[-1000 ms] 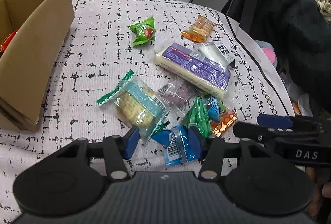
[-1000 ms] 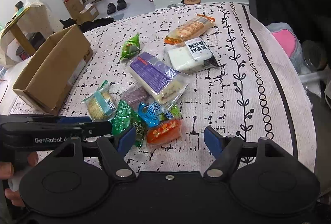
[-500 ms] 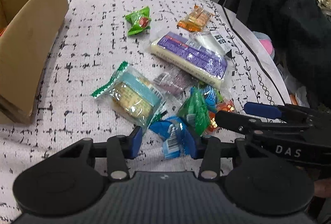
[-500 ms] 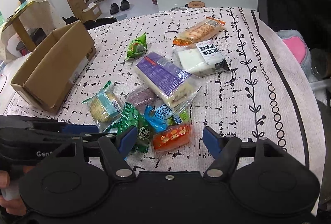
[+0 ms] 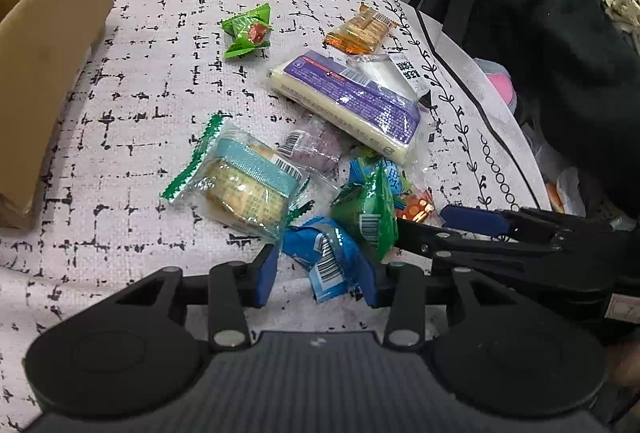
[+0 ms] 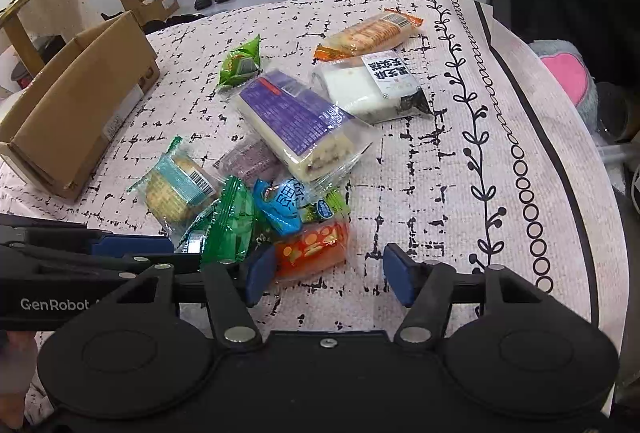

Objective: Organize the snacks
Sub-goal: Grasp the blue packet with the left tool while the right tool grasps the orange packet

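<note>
Since the frame a second ago, left gripper (image 5: 318, 275) has advanced into the snack pile; its blue fingers are now spread on either side of the blue wrapped snack (image 5: 330, 257), not closed on it. Right gripper (image 6: 328, 275) has also come forward, jaws wide apart, the orange snack packet (image 6: 310, 249) just beside its left finger, nothing held. Green packet (image 5: 370, 209) overlaps the blue one. Cardboard box (image 6: 76, 105) stands on the patterned tablecloth (image 6: 420, 173), left of the pile.
</note>
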{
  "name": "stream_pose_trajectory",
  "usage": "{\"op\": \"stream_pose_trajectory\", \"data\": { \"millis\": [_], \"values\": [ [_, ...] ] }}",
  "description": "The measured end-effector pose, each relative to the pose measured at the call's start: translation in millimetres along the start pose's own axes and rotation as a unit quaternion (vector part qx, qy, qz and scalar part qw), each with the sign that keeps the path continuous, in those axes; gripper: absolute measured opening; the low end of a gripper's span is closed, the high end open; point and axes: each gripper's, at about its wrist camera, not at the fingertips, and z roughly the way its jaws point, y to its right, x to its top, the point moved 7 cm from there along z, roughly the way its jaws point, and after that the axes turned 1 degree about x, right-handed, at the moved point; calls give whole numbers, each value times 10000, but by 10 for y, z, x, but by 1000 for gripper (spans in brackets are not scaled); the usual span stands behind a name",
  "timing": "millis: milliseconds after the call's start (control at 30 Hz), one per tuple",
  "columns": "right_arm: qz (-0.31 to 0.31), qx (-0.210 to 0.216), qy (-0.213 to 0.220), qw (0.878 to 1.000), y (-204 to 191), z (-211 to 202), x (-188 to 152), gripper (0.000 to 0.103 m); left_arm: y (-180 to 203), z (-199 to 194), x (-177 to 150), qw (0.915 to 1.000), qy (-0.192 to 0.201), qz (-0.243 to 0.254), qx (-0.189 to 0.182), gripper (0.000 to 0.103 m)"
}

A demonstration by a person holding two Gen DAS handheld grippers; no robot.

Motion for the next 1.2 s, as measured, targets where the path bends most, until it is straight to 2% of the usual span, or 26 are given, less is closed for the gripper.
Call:
{"op": "stream_pose_trajectory", "data": {
  "millis": [200,300,400,500,567,633,700,933,1200],
  "values": [
    [145,49,130,9998,57,46,48,52,-1,69,50,9998,66,-167,17,44],
    [146,194,149,9996,53,68,57,37,15,108,44,9994,43,-345,41,43],
    [-7,170,168,9997,40,53,49,32,21,114,29,9988,81,-481,71,39],
    [-88,189,247,9995,36,-7,46,28,53,82,35,9985,145,-524,93,28],
    [50,241,311,9992,76,-68,49,24,68,52,44,9982,161,-566,100,17],
    [159,291,382,9987,105,-118,59,21,90,10,58,9980,184,-594,90,11],
    [176,309,480,9982,121,-182,59,20,90,-31,74,9979,232,-599,130,1],
    [274,424,715,9962,121,-326,88,17,40,-142,118,9970,365,-667,137,0],
    [443,487,1048,9923,145,-501,181,17,85,-355,213,9967,630,-508,117,0]
  ]
}}
